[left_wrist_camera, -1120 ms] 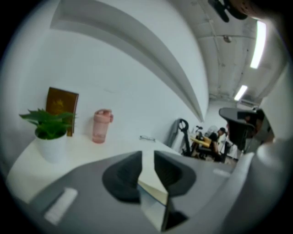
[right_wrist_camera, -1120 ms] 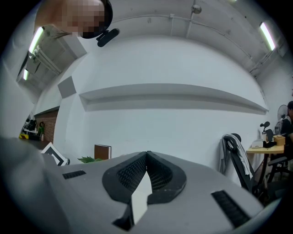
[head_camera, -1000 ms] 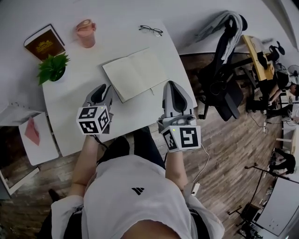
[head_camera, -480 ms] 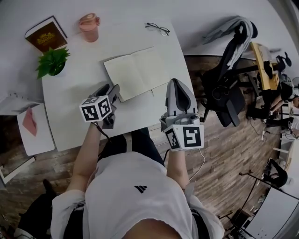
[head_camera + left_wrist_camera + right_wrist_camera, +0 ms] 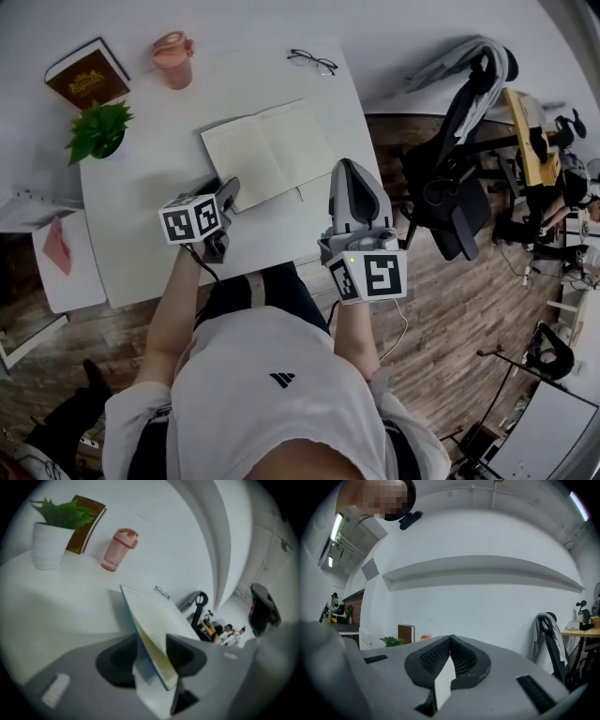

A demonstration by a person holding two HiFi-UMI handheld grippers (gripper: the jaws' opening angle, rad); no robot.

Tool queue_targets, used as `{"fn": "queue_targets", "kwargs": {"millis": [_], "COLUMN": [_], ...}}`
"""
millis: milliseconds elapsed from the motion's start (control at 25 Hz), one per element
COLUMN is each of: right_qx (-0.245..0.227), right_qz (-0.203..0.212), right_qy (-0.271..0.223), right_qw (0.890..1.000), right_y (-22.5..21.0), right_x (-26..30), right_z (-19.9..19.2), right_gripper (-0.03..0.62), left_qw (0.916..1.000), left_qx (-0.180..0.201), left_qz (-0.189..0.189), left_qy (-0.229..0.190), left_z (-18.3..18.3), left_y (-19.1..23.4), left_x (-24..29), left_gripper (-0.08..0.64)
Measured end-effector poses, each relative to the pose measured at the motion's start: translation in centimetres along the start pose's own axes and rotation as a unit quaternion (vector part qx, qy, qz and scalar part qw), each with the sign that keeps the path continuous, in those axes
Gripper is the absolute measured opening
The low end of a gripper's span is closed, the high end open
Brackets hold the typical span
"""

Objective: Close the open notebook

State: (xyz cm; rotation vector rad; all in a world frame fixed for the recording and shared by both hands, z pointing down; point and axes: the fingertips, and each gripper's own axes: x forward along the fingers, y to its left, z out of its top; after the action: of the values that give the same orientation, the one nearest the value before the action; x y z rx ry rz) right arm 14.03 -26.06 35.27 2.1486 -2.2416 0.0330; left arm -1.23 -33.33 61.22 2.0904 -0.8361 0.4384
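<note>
Lowered and rolled since a second ago: left tongs (image 5: 228, 192) (image 5: 152, 656), at near left corner of notebook (image 5: 267, 152) (image 5: 154, 620) lying open mid-bench (image 5: 150, 244). Opening wide, corner edge between pads, unpinched. Right tongs (image 5: 349, 169) (image 5: 451, 639) shut, empty, by right edge. Along far edge: book (image 5: 80, 75), plant (image 5: 98, 131), cup (image 5: 172, 64), glasses (image 5: 307, 61).

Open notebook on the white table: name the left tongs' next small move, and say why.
Likely close the left tongs on the near corner of the cream-paged, blue-covered open notebook. Their jaws are opening, that corner's edge stands between them, and the pads are not pressing it. The notebook lies open on the white table, so a grip must precede folding it.
</note>
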Motion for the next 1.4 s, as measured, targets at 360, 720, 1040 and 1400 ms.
{"fn": "queue_targets", "kwargs": {"millis": [360,720,1040,1400], "right_qx": [0.001,0.004,0.005,0.006], "right_qz": [0.001,-0.003,-0.021,-0.028], "right_qy": [-0.004,-0.011,-0.017,-0.023], "right_qw": [1.0,1.0,1.0,0.999], "right_y": [-1.6,-4.0,-7.7,-12.3], "right_x": [0.4,0.3,-0.8,-1.3], "right_z": [0.3,0.7,1.1,1.2], "right_gripper": [-0.005,-0.004,-0.003,-0.003], "left_qw": [0.9976,0.9926,0.9913,0.9912], "left_qx": [0.047,0.081,0.08,0.09], "left_qz": [-0.025,-0.056,-0.074,-0.069], "left_qy": [-0.045,-0.07,-0.074,-0.069], "left_z": [3.1,6.1,8.0,8.7], "left_y": [-3.5,-8.2,-12.6,-16.2], "left_x": [-1.6,-1.0,1.3,5.5], "left_gripper": [0.077,0.06,0.058,0.063]}}
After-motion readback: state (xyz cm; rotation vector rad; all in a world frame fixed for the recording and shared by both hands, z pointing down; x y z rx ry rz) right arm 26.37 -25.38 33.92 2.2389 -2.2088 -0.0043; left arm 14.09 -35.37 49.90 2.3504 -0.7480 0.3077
